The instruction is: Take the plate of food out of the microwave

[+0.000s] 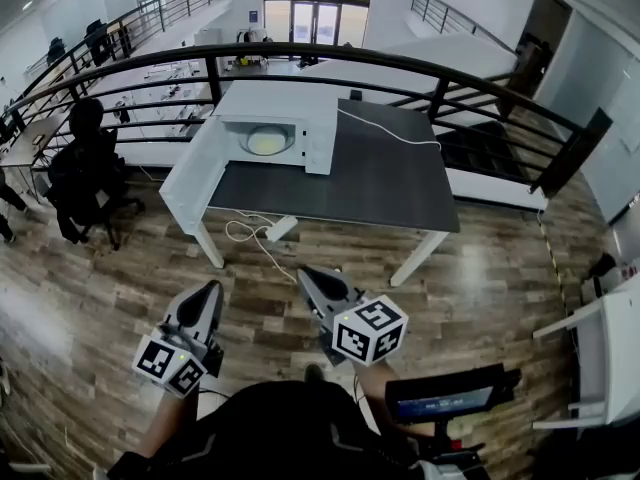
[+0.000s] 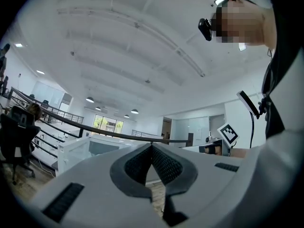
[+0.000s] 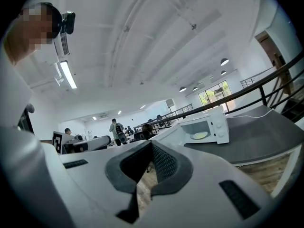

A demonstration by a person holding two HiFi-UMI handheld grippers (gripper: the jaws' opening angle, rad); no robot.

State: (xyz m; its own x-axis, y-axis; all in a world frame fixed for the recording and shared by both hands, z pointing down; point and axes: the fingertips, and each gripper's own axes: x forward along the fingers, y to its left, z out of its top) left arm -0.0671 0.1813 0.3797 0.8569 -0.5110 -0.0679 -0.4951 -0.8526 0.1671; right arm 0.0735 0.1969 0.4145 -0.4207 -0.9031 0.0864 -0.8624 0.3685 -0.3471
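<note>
Pressing together with nothing between them, the fingers (image 2: 165,165) of the left gripper (image 1: 210,290) and right gripper (image 1: 308,276) hung well short of the counter (image 1: 380,178), where the plate (image 1: 266,141) sat inside the open microwave (image 1: 319,144). Arriving shut, they could shove the plate deeper instead of gripping it.

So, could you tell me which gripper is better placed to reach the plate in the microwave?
Right, probably: the right gripper has the plate in plain view; the open door hides it from the left gripper.
</note>
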